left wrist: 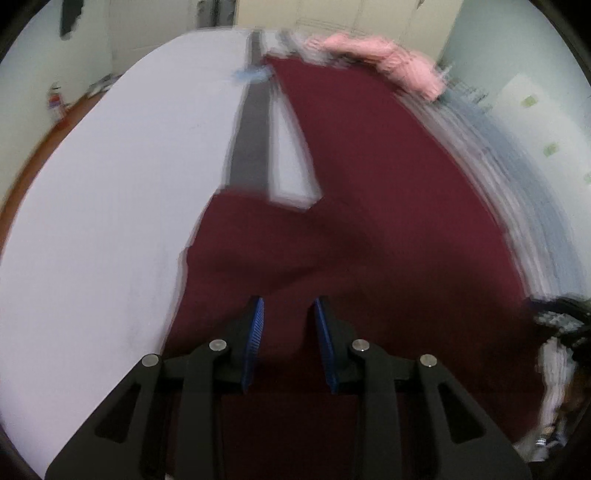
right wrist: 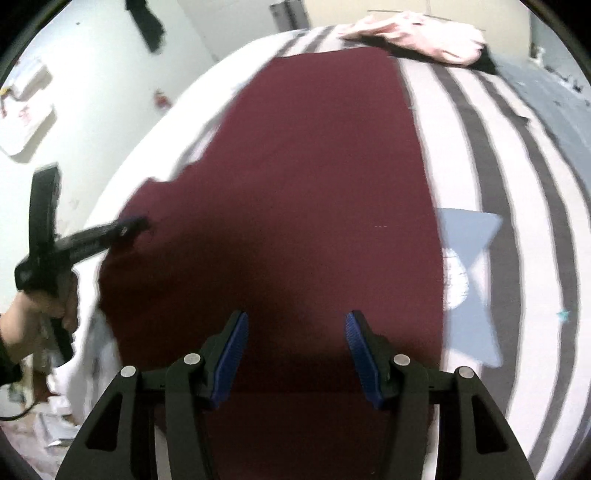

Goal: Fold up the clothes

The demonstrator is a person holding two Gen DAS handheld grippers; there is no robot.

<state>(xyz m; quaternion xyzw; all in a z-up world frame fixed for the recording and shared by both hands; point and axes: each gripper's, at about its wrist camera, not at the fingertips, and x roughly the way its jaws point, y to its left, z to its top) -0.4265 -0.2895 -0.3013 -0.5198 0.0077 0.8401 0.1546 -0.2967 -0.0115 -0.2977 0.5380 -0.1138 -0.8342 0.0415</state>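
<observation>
Where bed (right wrist: 517, 155) striped: maroon garment (right wrist: 303, 177) flat

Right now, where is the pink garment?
The pink garment lies bunched at the far end of the striped bed, just beyond the maroon cloth's far edge; in the left wrist view it shows top right.

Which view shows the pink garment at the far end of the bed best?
The right wrist view: the pink garment lies fairly sharp beyond the maroon garment. In the left wrist view it is smeared by motion blur, only a pink patch.
</observation>
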